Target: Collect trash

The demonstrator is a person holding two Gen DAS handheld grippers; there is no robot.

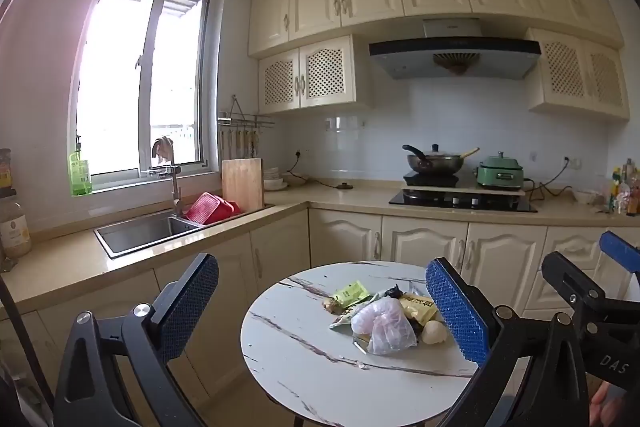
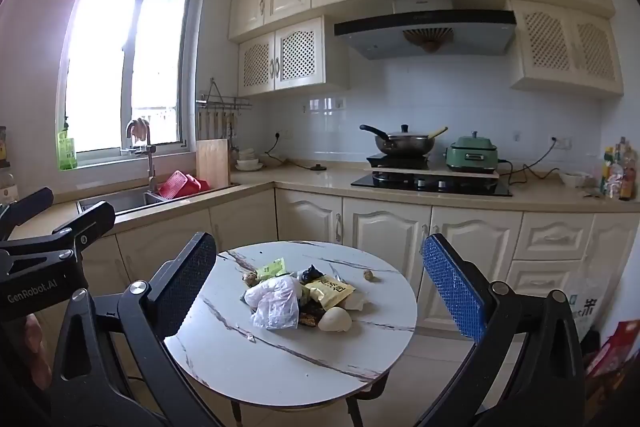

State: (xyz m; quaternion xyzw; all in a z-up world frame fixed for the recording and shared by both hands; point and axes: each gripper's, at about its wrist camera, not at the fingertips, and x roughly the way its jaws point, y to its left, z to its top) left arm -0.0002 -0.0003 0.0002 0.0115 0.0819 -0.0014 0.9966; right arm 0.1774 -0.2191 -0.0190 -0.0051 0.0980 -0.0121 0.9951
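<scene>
A pile of trash lies on a round white marble-look table (image 1: pixel 304 379) (image 2: pixel 280 359). It holds a crumpled clear plastic bag (image 1: pixel 386 327) (image 2: pixel 276 301), a green packet (image 1: pixel 352 293) (image 2: pixel 271 268), a yellow packet (image 1: pixel 418 307) (image 2: pixel 330 289), a pale eggshell (image 1: pixel 435 332) (image 2: pixel 338 319) and dark scraps. A small brown bit (image 2: pixel 369 275) lies apart at the table's right. My left gripper (image 1: pixel 328 311) is open and empty, held back above the table's near side. My right gripper (image 2: pixel 320 291) is open and empty, also short of the pile.
Cream kitchen cabinets (image 2: pixel 384 231) run behind the table. A sink (image 1: pixel 148 229) with a red basket sits at the left, a hob with a pan (image 1: pixel 434 163) and a green cooker (image 1: pixel 500 173) at the back. Bags stand on the floor at the right (image 2: pixel 600 327).
</scene>
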